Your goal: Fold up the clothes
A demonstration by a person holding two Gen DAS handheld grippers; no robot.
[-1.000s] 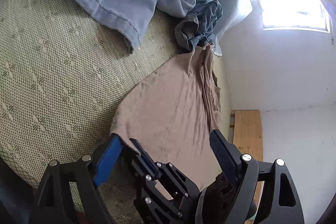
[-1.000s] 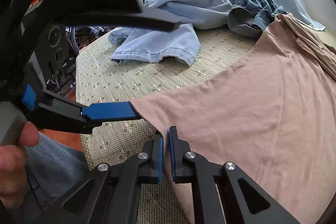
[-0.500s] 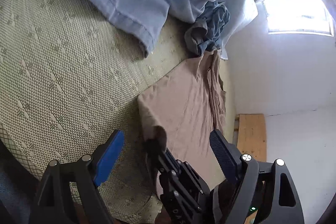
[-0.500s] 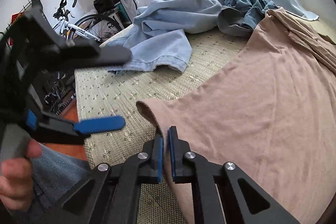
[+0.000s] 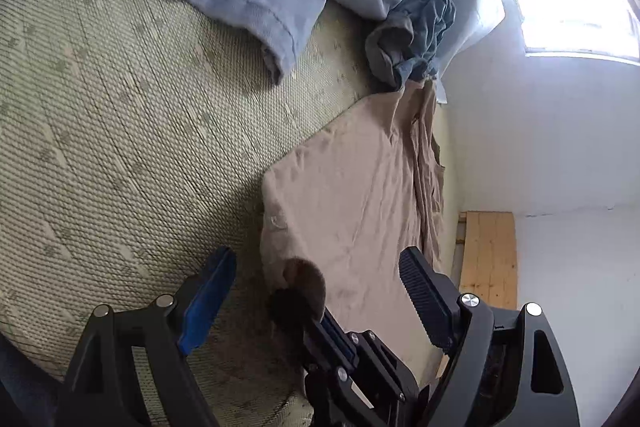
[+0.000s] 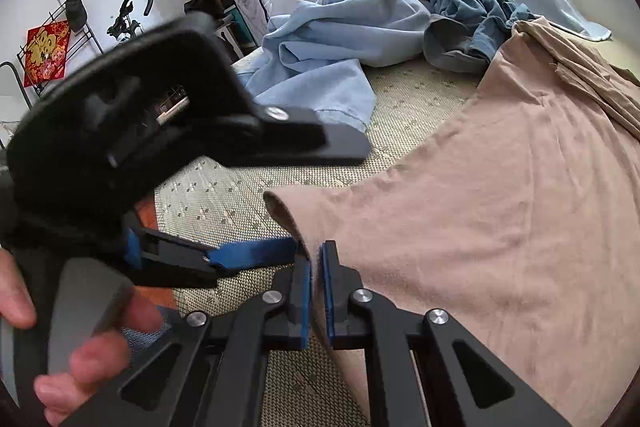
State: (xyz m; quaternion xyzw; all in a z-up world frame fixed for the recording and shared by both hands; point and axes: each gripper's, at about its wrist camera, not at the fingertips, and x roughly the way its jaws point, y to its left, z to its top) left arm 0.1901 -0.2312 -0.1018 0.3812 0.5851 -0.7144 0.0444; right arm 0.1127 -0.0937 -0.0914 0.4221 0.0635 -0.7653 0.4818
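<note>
Right tongs [image 6: 316, 291] pinch the tan shirt [image 6: 500, 227] hem; left tongs [image 5: 316, 291], jaws wide and empty, should grip the adjacent corner, keeping the edge taut.

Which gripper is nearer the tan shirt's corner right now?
Right. The right gripper is clamped on the tan shirt at that corner; the left gripper, open, hovers just beside it.
</note>
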